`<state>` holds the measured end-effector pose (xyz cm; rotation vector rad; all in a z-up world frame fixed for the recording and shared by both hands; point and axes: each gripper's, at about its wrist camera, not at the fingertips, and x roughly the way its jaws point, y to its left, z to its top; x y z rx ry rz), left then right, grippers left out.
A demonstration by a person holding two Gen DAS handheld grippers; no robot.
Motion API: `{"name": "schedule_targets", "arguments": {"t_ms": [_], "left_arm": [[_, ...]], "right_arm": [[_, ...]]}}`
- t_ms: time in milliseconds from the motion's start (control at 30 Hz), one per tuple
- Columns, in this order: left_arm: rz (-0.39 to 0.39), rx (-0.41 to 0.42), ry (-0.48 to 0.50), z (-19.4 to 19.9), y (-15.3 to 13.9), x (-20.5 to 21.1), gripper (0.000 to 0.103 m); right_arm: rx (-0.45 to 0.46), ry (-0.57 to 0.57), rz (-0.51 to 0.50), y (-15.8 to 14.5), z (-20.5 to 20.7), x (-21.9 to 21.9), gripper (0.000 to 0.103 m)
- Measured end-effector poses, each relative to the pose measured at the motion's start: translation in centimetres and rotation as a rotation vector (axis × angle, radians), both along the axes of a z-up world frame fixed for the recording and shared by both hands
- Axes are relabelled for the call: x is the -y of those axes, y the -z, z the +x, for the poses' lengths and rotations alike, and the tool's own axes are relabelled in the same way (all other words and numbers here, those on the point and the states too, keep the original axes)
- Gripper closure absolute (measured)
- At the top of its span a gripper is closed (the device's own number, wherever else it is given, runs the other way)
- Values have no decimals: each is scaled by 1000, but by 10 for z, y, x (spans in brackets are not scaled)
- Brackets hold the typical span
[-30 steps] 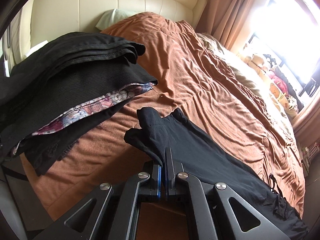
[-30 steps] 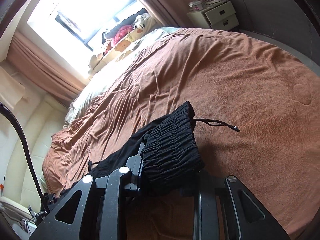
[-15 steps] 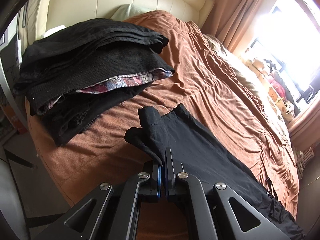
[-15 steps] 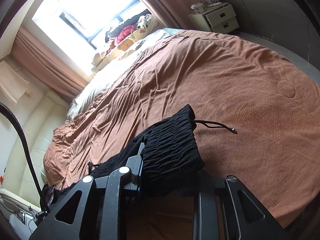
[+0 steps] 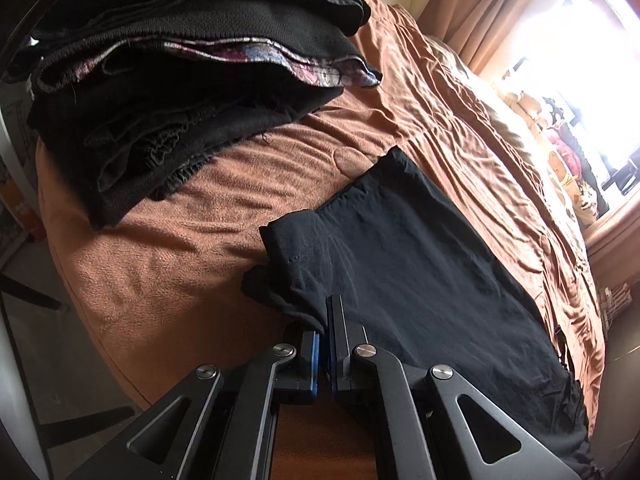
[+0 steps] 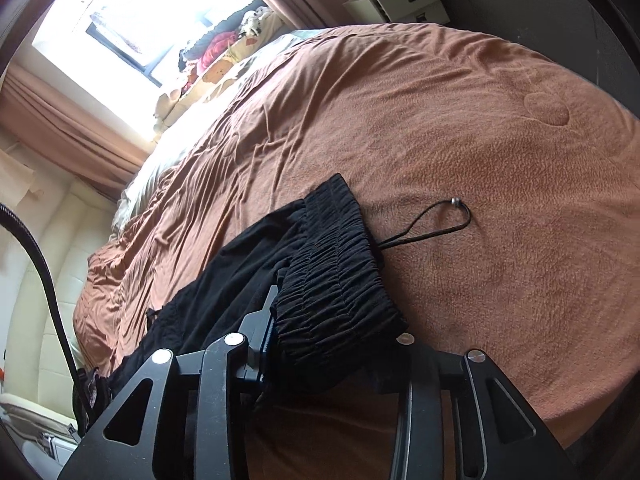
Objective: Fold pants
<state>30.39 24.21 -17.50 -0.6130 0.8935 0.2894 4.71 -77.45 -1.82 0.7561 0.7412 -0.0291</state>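
Black pants (image 5: 420, 264) lie stretched along the near edge of a bed with a brown blanket (image 5: 440, 120). My left gripper (image 5: 323, 320) is shut on the pants' leg hem, which bunches up just ahead of the fingertips. In the right wrist view my right gripper (image 6: 332, 344) is shut on the elastic waistband (image 6: 332, 264) of the pants; the ruched band drapes over the jaws and hides the right finger. A black drawstring (image 6: 440, 220) trails from the waistband onto the blanket (image 6: 460, 120).
A stack of folded dark clothes (image 5: 180, 60) with a patterned piece in it sits on the bed corner to the left. A cream headboard (image 6: 36, 280), curtains, a bright window (image 6: 132, 8) and a white nightstand (image 6: 400, 0) surround the bed. A black cable (image 6: 48, 280) hangs at left.
My left gripper has moved lower and closer to the clothes stack, pulling the hem so the leg lies flatter. The right gripper shifted slightly and the drawstring now curls.
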Motion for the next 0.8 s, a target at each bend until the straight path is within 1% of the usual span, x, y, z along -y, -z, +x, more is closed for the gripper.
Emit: {"name": "schedule_targets", "arguments": {"t_ms": [33,67,100,133,167,200,267,367,433,500,600,667,800], "left_arm": [[-17,-4,1,-2,3,-1,100],[-37,-6,2,-4,6,-3,99],[-50,-7,2,-7,8,-5,95],[-59,-8,3,-9,11,-5,91],[-70,-8,4,-12,14,-6,83],[-89,-3,6,-15,16,-7,72],[-123,14,14,-21,19,-6,63],[-139,35,38,-27,19,-5,61],[-156,54,50,-32,18,-5,57],[-163,73,57,-37,16,-6,48],[-159,83,67,-38,17,-4,47],[-170,87,75,-39,18,-3,47],[-179,101,90,-40,18,-1,47]], "right_arm": [[-13,-2,-10,1,-4,-2,63],[-23,-3,-17,3,-9,-4,57],[-30,-2,-23,2,-13,-5,52],[-34,-1,-28,3,-21,-7,44],[-36,-1,-30,3,-28,-9,37],[-36,0,-31,2,-35,-11,36],[-34,8,-29,0,-52,-14,35],[-24,13,-20,-5,-73,-20,35],[-8,7,-17,-10,-87,-27,35],[10,-9,-17,-17,-99,-38,35],[29,-37,-16,-22,-115,-54,35],[35,-68,-18,-25,-124,-72,35],[48,-159,-31,-37,-132,-107,35]]}}
